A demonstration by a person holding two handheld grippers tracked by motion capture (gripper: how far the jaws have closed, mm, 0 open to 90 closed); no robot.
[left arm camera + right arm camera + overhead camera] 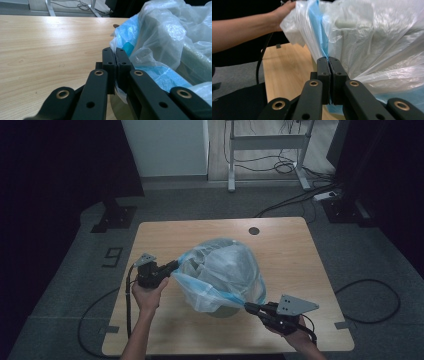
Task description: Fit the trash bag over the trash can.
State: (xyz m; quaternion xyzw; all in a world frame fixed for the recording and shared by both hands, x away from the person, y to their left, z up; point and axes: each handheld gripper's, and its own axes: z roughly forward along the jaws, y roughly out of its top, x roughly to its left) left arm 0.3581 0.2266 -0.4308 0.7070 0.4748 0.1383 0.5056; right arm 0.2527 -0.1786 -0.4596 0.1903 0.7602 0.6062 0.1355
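A translucent white plastic bag with a blue band along its rim (pixel 222 272) stands puffed up at the middle of the light wooden table (pixel 295 250), stretched between two grippers. The left gripper (pixel 172 267) has its jaws clamped together on the bag's rim at the left side; in the left gripper view a thin fold of film is pinched between the pads. The right gripper (pixel 248 306) has its jaws likewise closed on the blue-banded edge at the near right. The film appears thin, soft and light, likely slippery and prone to tearing under a sharp pull; the banded rim looks the soundest place to hold. Inside the bag, crumpled pale plastic (pixel 220 260) shows through the wall; what else it holds cannot be made out.
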